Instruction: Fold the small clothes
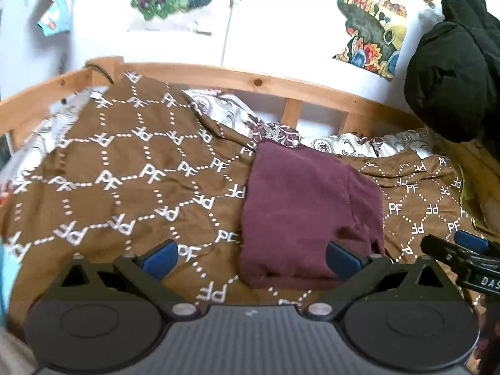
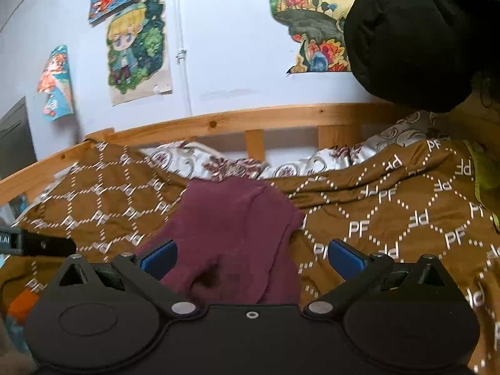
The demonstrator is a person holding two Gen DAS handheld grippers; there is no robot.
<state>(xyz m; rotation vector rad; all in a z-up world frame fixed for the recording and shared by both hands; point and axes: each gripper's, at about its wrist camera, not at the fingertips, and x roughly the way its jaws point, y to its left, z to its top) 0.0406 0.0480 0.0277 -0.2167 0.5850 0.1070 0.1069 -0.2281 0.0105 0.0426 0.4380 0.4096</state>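
Both my tongs stood released, holding nothing. The maroon garment [image 2: 231, 234] lay on the bed's brown cover [image 2: 390, 218], directly ahead of my right tongs [image 2: 251, 259] and nearer to them. From my left tongs [image 1: 251, 257] it lay ahead-right, long axis running away from me.

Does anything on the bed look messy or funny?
A little. The maroon garment is folded but lumpy, with a loose flap at its near right corner. The brown bedspread under it is rumpled and pulled back along the far edge, showing the floral sheet. Nothing looks torn or spilled.
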